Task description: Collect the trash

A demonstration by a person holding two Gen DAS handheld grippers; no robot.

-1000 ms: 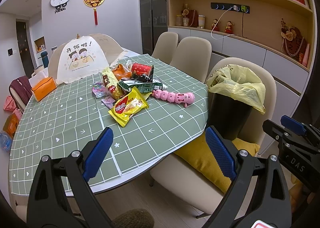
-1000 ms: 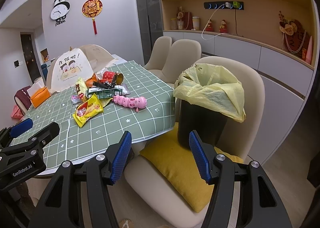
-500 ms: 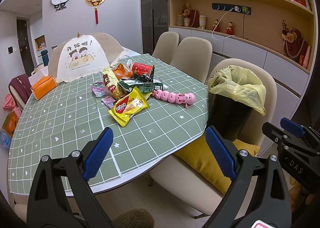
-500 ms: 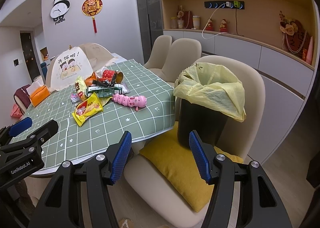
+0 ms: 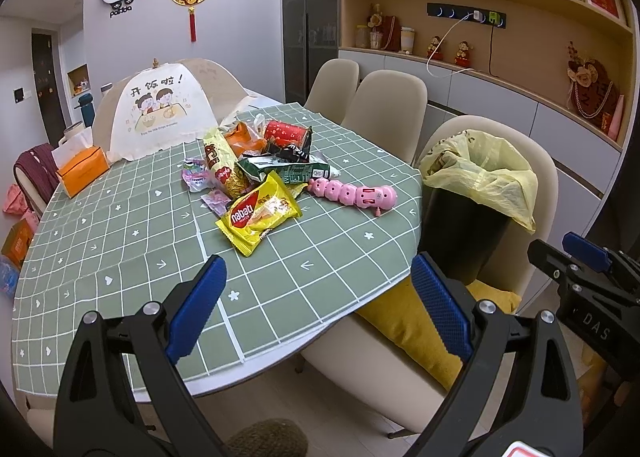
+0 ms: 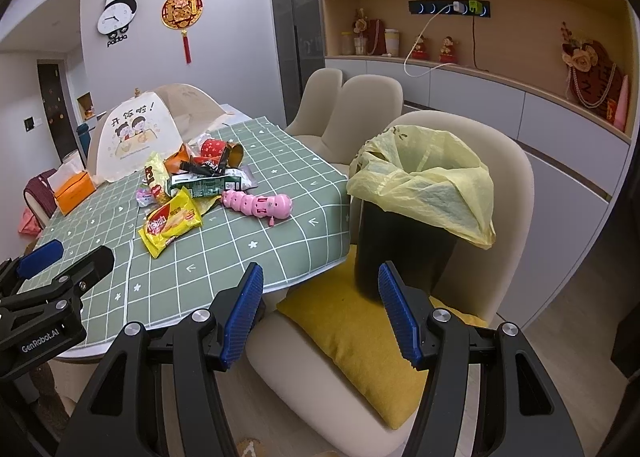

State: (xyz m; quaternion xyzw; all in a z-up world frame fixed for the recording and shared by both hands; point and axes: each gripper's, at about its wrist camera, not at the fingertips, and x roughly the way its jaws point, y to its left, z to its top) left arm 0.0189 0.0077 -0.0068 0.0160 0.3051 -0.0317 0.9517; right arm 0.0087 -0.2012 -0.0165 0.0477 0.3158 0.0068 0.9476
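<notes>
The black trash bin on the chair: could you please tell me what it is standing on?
The black trash bin stands on a yellow cushion lying on the beige chair. The bin covers the cushion's part beneath it, and the yellow bag hides the bin's inside.

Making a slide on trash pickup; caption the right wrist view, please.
Open right gripper faces a lined bin on a chair, wrappers piled on the table.

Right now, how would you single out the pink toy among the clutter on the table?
On the green checked tablecloth, find the heap of snack wrappers near the middle. At its edge toward the lined trash bin lies the pink toy, a segmented caterpillar. It is the only hard plastic piece there, apart from the crinkled packets.
</notes>
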